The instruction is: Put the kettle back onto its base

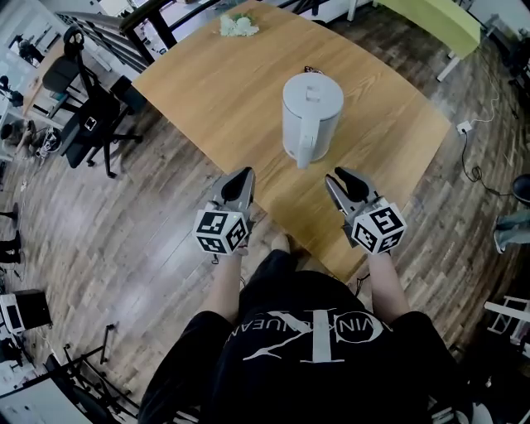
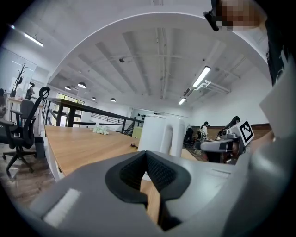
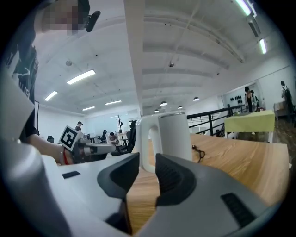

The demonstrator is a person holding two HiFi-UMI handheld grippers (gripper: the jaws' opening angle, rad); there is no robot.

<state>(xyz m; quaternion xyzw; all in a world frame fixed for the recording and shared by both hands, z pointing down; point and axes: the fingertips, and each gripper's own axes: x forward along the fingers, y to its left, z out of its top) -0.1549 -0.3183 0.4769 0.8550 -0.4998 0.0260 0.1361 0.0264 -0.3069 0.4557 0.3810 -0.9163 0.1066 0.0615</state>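
Note:
A white kettle (image 1: 312,112) stands upright in the middle of the wooden table (image 1: 207,91), its handle (image 1: 305,149) turned toward me. I cannot make out a separate base under it. A small dark cord end (image 1: 313,69) lies just behind it. My left gripper (image 1: 244,174) hovers at the table's near edge, left of the handle and apart from it, its jaws shut with nothing in them. My right gripper (image 1: 338,175) hovers to the right of the handle, open and empty. The kettle (image 2: 157,134) fills the middle of the left gripper view, and the kettle (image 3: 173,134) stands ahead of the jaws in the right gripper view.
A pale green-white bundle (image 1: 238,25) lies at the table's far corner. A black office chair (image 1: 91,124) stands on the wooden floor to the left, and a yellow-green table (image 1: 439,21) at the back right. The table's near corner is just in front of my body.

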